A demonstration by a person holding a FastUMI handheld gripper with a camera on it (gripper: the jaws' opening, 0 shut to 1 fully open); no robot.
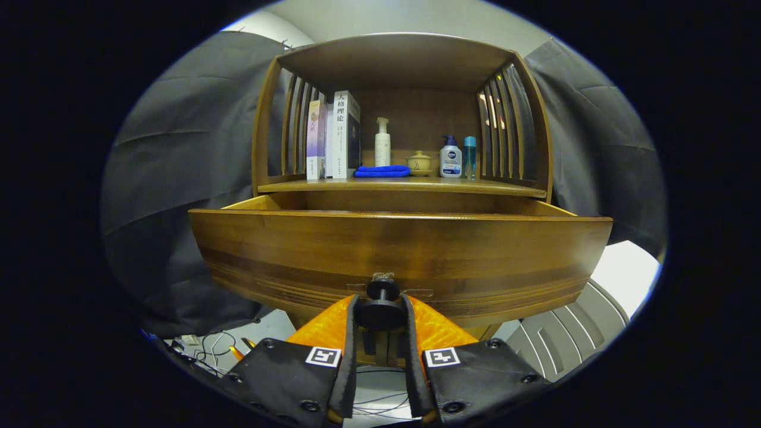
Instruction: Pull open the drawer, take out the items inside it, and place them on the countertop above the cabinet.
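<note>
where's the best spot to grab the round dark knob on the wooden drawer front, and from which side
Grip the round dark knob on its wide disc, coming straight on at the wooden drawer front, one finger each side. The disc stands out on a narrower neck, giving the fingers an edge. The gripper is already clamped that way.

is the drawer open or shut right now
Open. The drawer front stands out from the cabinet, side walls showing behind it. The gripper is shut on its knob.

Brown wooden drawer (399, 249), black knob (381, 309), blue cloth (382, 171), possibly cream teapot (419, 162).
</note>
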